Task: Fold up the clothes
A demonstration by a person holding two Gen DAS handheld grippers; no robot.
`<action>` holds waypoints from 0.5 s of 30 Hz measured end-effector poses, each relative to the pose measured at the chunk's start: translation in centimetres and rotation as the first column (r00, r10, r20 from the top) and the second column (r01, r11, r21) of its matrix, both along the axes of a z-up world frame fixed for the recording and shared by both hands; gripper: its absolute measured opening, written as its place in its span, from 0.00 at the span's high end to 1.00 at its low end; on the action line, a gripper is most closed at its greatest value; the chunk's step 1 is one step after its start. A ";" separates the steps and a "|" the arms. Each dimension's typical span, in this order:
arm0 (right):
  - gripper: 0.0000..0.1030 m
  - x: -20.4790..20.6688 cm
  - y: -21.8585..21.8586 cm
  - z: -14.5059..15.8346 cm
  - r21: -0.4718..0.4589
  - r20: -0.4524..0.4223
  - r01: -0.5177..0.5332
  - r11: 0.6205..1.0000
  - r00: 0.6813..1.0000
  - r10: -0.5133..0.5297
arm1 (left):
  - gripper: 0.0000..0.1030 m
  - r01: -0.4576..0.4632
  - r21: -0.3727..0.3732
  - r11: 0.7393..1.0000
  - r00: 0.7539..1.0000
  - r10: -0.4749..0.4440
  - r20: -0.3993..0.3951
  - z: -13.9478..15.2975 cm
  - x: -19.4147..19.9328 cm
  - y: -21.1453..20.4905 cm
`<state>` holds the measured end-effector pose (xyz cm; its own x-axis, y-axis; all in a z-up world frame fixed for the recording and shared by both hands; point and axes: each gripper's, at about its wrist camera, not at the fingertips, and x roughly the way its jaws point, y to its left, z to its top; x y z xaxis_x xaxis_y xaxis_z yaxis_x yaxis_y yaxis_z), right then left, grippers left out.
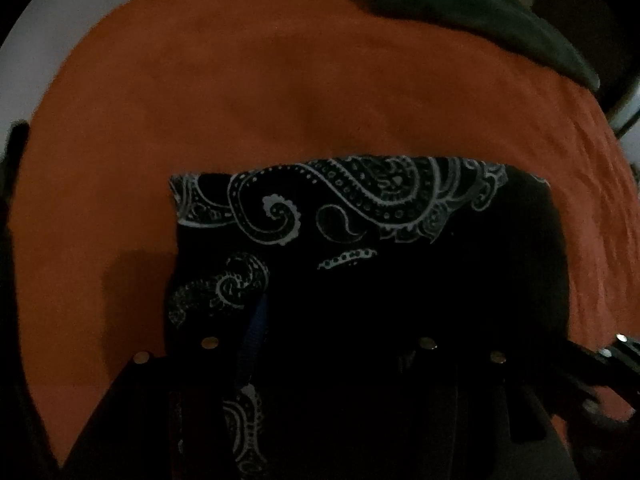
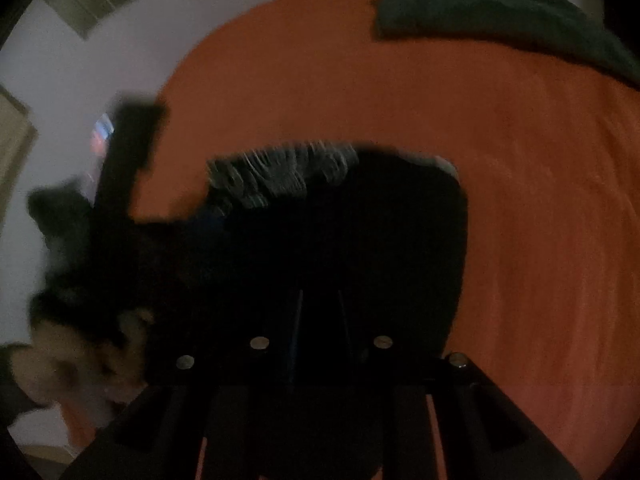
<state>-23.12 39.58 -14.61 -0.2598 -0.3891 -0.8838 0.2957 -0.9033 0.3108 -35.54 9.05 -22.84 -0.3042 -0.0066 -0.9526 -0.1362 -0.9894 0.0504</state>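
Note:
A black garment with a white paisley print (image 1: pixel 340 208) hangs or lies folded in front of my left gripper (image 1: pixel 320 340), over an orange bedcover (image 1: pixel 240 100). The cloth drapes over the left fingers, which are too dark to make out. In the right wrist view the same black garment (image 2: pixel 340 220) covers my right gripper (image 2: pixel 320 320), blurred by motion. Its fingers stand close together with cloth around them.
A dark green folded garment (image 1: pixel 480 0) lies at the far right of the bed; it also shows in the right wrist view (image 2: pixel 500 8). A white wall (image 2: pixel 80 72) and a dark object (image 2: pixel 124 152) stand left of the bed.

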 end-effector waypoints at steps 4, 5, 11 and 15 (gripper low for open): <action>0.87 -1.6 1.5 -0.7 -0.038 0.045 0.068 0.997 0.997 -0.066 | 0.47 0.133 -0.051 0.990 0.984 -0.138 -0.110 3.0 1.5 2.8; 0.87 -2.0 1.7 -0.4 -0.032 0.036 0.086 0.996 0.996 -0.085 | 0.47 0.151 -0.036 0.988 0.981 -0.154 -0.116 3.4 1.6 3.2; 0.87 -3.9 0.6 -1.4 0.058 0.030 0.138 0.989 0.990 -0.140 | 0.47 0.089 -0.058 0.994 0.996 -0.091 -0.024 -0.2 -2.9 3.8; 0.87 -3.6 -0.6 -2.1 0.106 -0.001 0.152 0.983 0.988 -0.152 | 0.40 0.051 -0.044 0.998 0.998 -0.052 -0.040 -0.9 -3.9 3.6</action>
